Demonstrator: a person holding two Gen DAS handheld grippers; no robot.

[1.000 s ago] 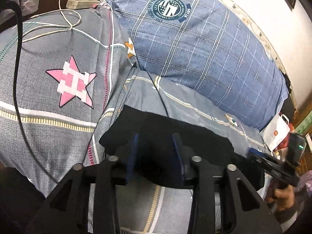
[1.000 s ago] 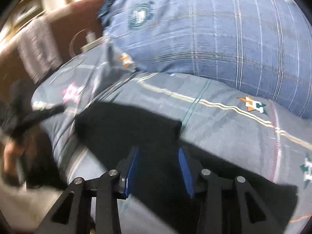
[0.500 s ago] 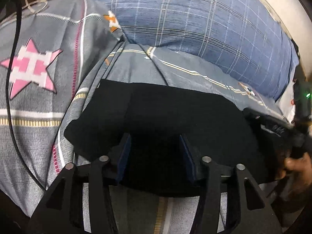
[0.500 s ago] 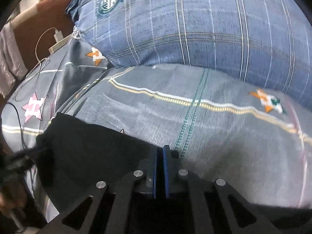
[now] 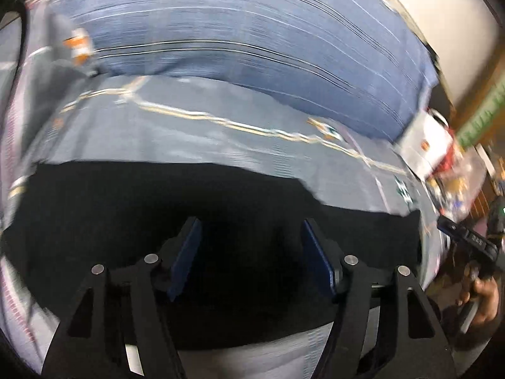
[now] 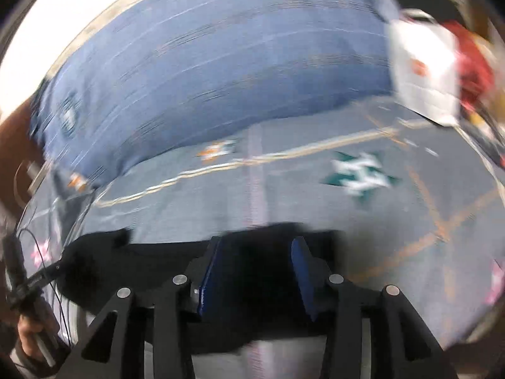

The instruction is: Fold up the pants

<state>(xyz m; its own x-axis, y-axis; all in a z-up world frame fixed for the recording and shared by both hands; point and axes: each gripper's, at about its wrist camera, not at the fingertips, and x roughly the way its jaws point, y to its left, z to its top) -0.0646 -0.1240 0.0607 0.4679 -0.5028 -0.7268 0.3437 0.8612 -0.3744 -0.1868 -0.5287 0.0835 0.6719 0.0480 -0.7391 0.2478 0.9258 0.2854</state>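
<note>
Both grippers open over the black pants, ready for the next fold

Nearest, the left gripper (image 5: 251,254) and right gripper (image 6: 257,271) have just been opening; their blue pads stand apart, pinching nothing, above the pants (image 5: 126,221) lying flat on the grey bedspread (image 5: 252,145). Best to pinch one edge at matching points and carry it over evenly. Beyond lies a blue pillow (image 5: 236,31).

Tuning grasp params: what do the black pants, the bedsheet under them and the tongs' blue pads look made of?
Black pants: soft matte fabric, no sheen, lying limp and flat; weave lost to blur.
Bedsheet: thin printed grey cloth, likely cotton or a blend, with stripes and star motifs.
Blue pads on the left tongs: matte, probably rubber or foam; frame looks like black rigid plastic.
</note>
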